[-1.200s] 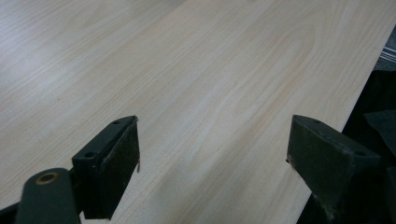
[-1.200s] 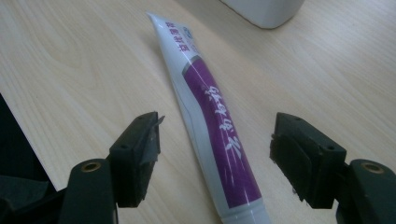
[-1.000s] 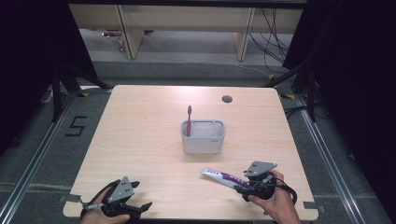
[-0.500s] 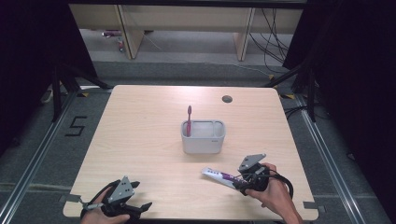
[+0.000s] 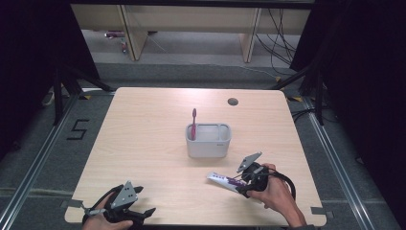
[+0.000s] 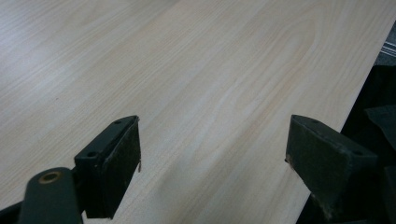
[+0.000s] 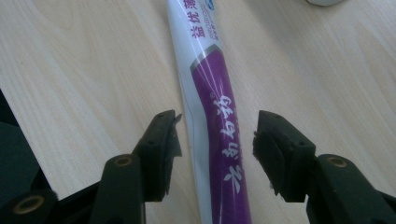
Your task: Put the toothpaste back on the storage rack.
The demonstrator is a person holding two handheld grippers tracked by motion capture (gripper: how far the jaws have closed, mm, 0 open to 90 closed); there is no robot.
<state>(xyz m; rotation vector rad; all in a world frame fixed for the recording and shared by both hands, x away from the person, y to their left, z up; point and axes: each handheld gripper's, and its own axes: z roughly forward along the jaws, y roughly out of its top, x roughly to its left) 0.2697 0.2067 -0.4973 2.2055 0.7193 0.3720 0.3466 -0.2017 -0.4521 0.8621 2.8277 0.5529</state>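
Observation:
A white and purple toothpaste tube (image 5: pixel 225 181) (image 7: pixel 210 88) lies flat on the wooden table (image 5: pixel 143 139), in front of a grey holder (image 5: pixel 208 140). A pink toothbrush (image 5: pixel 193 122) stands upright in the holder's left compartment. My right gripper (image 5: pixel 243 186) (image 7: pixel 215 140) straddles the tube's purple end. Its jaws have just been closing, and a gap still shows on each side, so the pads do not press the tube. My left gripper (image 5: pixel 139 211) (image 6: pixel 212 154) rests near the front left edge, open, with bare wood between its jaws.
A small round hole (image 5: pixel 233 101) sits near the table's far right edge. Dark floor and cables lie beyond the table, with shelving legs at the back.
The right gripper has shifted a little left along the tube and tilted up, and its jaws have narrowed around the tube. The left gripper has stayed put.

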